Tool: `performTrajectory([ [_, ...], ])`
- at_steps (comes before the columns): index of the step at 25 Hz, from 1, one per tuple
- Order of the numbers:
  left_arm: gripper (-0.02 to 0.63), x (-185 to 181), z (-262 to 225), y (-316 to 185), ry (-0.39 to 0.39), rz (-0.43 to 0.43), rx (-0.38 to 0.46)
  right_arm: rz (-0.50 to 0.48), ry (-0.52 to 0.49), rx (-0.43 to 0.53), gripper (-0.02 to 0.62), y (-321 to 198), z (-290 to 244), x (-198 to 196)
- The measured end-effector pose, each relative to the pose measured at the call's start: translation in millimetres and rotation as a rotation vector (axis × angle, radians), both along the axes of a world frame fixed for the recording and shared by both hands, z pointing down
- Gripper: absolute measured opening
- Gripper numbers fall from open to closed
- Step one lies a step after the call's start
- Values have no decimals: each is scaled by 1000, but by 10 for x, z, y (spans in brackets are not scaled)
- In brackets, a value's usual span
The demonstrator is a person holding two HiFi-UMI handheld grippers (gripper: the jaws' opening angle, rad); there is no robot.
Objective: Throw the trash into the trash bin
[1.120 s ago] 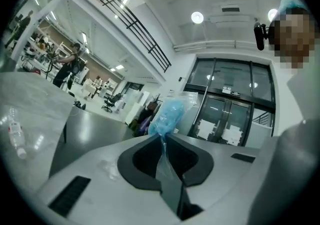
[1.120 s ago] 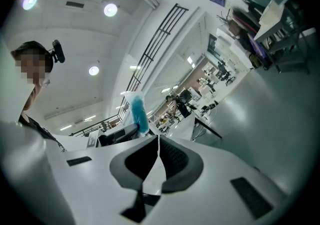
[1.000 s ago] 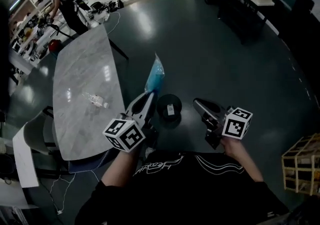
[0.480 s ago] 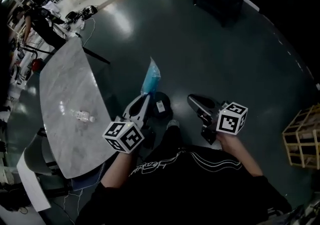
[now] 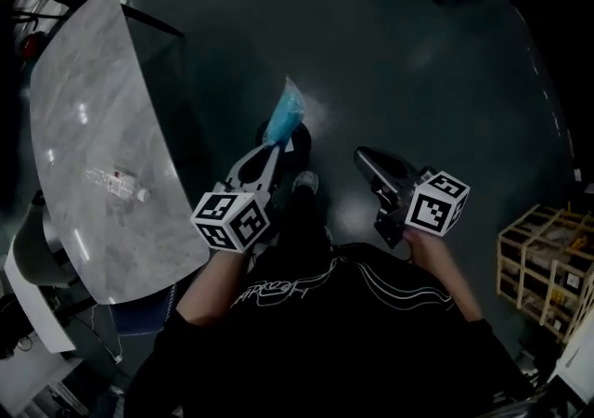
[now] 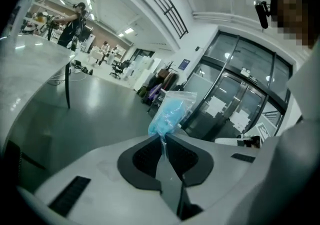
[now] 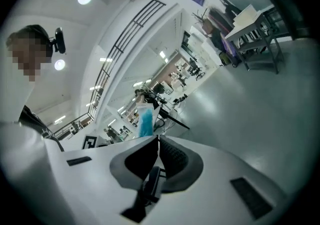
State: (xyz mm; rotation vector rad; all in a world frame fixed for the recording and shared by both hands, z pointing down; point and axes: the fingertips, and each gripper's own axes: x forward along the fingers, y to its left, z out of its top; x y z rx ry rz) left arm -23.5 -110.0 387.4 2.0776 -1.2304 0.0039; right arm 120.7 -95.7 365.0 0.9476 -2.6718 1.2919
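Two grippers in play, only one loaded. Left gripper (image 6: 162,138): fingers pinched shut on the thin clear neck of the blue trash bag (image 6: 170,114), which stands up past the tips. Right gripper (image 7: 156,140): fingers closed, nothing between them.

In head view the bag overlaps the rim of the black trash bin (image 5: 299,139) on the floor, just beyond the person's shoe (image 5: 304,184). Can't tell if it's truly above the opening or only lined up.

Step in hand, my read: carry to the bin. Centre the tips over the opening, tip the bag downward, get low, then open wide, since light film may cling to a pad. Keep the right gripper clear.

Vs a second ago:
- The bin sat in plain view right of the left gripper; it's now mostly hidden behind gripper and bag.
- The shoe is newly in view.
- The grip is unchanged.
- The bottle (image 5: 116,182) is still lying on the desk (image 5: 83,110).
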Motion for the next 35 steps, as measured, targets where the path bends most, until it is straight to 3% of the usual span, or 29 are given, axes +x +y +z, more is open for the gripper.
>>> performTrajectory([
  [8,20,-487,1617,-181,-69,-68,-293,-200,143,-91,36,-522,961,-725],
  [13,17,-559,2646,-73,-116,-60,-493,-268,186,-176,35,-628,1680,-918],
  [22,15,-521,4071,58,-253,57,-761,-373,180,-370,35,-271,2478,-1096],
  [26,15,-589,4591,238,-383,135,-903,-350,215,-424,36,-280,2739,-864],
  [29,15,-435,4700,503,-395,250,-1071,-278,243,-435,36,-438,2868,-620],
  [30,15,-409,4703,490,-405,269,-1074,-253,249,-437,36,-493,2901,-548],
  [33,15,-499,4747,172,-498,246,-938,-203,239,-455,36,-592,2965,-422],
  [35,17,-448,4785,86,-488,245,-921,-188,220,-465,37,-625,2976,-403],
])
